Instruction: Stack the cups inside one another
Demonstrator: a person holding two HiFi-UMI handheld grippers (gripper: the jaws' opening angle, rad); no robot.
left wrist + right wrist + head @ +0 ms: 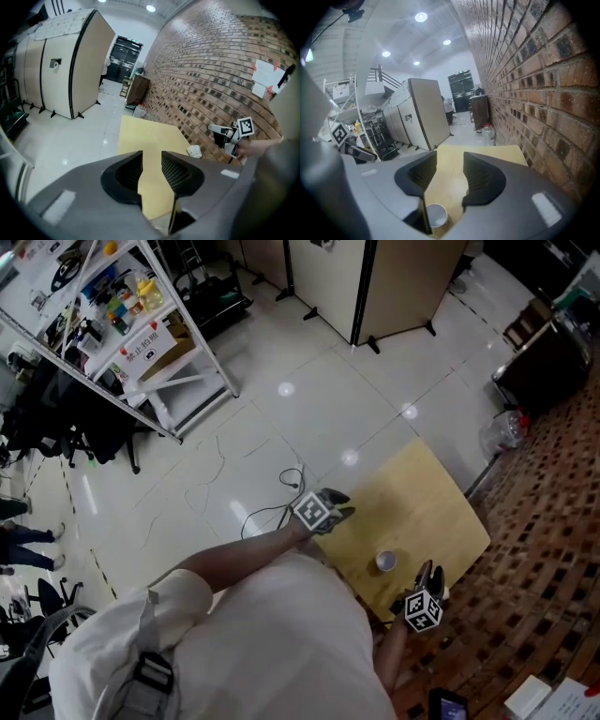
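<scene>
One white cup stands upright near the front of the light wooden table. In the left gripper view the cup sits at the table's right edge by the brick wall. My left gripper hovers over the table's left edge, open, with only the tabletop showing between its jaws. My right gripper is at the table's front corner, just right of the cup, and is open with nothing between its pads. In the right gripper view the cup shows low, under the left jaw of my right gripper.
A brick wall runs along the table's right side. Beige partition panels and a clear water jug stand beyond the table. White shelving with bottles is far left. A cable lies on the tiled floor.
</scene>
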